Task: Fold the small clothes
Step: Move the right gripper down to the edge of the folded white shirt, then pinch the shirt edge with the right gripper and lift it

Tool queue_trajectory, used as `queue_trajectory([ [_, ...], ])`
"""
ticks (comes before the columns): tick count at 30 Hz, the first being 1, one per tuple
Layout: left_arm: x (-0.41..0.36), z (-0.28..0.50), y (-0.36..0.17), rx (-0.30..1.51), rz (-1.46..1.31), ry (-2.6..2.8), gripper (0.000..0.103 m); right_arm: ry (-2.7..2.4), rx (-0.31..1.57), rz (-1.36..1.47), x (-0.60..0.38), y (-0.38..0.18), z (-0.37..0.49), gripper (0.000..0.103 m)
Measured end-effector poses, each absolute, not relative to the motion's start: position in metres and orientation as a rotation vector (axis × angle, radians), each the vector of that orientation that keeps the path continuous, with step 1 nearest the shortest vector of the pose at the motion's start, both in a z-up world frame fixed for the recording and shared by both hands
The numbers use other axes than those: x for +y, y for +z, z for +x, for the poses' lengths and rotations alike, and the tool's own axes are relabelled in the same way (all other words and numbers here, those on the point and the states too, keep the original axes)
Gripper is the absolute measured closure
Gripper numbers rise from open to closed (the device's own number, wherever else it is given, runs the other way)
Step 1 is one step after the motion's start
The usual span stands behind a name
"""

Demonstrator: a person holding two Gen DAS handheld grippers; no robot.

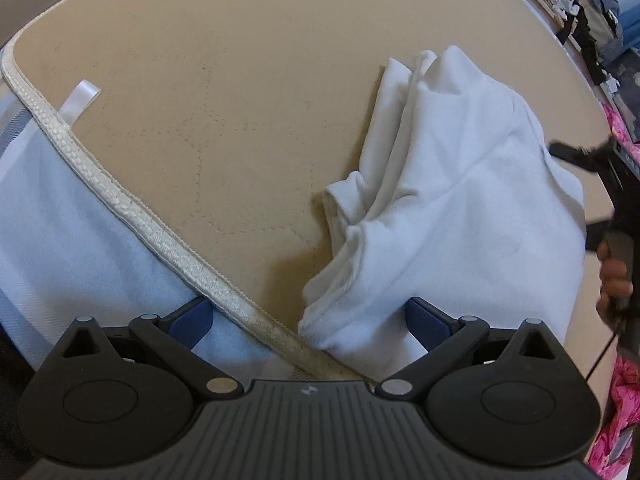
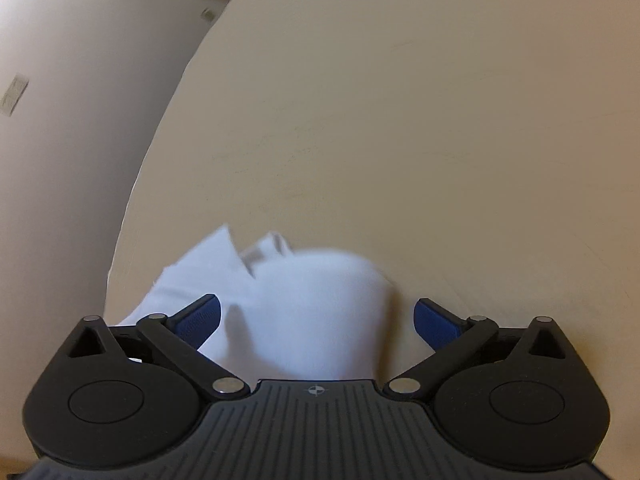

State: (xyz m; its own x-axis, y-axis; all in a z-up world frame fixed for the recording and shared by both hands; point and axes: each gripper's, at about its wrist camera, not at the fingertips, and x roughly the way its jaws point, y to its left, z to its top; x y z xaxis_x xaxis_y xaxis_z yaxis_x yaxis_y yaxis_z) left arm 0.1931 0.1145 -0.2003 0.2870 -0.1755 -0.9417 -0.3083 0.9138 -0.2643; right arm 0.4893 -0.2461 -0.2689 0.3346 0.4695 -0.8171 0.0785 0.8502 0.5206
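Both grippers were over the bed, pointing steeply down at the tan mattress cover.

Left gripper: jaws stood wide apart, nothing pinched between them. Its blue pads were clear of any grip; the right-hand pad sat against the near edge of the white garment, overlapping it in the view, but I could not tell whether it pressed on the cloth. The other pad hung over the pale blue sheet beyond the mattress edge.

The garment lay bunched on the mattress cover, near the corner, with several loose folds running along its left side and a hem curling at the near end. Its nearest corner reached the cream piping that ran along the mattress edge. A small white ribbon tag lay just inside the piping, well apart from the garment.

Right gripper: jaws fully spread, no cloth clamped. In the right wrist view the garment lay below and between the pads, blurred, with its left-hand pad overlapping the cloth. From the left wrist view, the right gripper showed at the frame's right edge, over the far side of the garment, with my hand on its handle.

Clutter and clothes sat in the far background.
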Motion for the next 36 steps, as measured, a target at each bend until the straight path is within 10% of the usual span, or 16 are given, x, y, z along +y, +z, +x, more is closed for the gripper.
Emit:
queue_trajectory([
  [3,0.118,0.19,-0.198,1.28,-0.444,0.119,0.006,0.428,1.29,0.454,-0.222,-0.27,0.505,0.004],
  [9,0.108,0.187,-0.184,1.269,-0.367,0.159,0.022,0.513,1.383,0.315,-0.196,-0.266,0.508,0.072],
  [24,0.113,0.204,-0.178,1.276,-0.386,0.129,0.026,0.446,1.309,0.317,-0.195,-0.266,0.495,0.074],
  [26,0.112,0.206,-0.18,1.256,-0.418,0.082,0.057,0.431,1.316,0.348,-0.198,-0.269,0.498,0.073],
  [36,0.107,0.236,-0.182,1.28,-0.387,-0.016,0.076,0.391,1.255,0.455,-0.222,-0.259,0.481,0.079],
])
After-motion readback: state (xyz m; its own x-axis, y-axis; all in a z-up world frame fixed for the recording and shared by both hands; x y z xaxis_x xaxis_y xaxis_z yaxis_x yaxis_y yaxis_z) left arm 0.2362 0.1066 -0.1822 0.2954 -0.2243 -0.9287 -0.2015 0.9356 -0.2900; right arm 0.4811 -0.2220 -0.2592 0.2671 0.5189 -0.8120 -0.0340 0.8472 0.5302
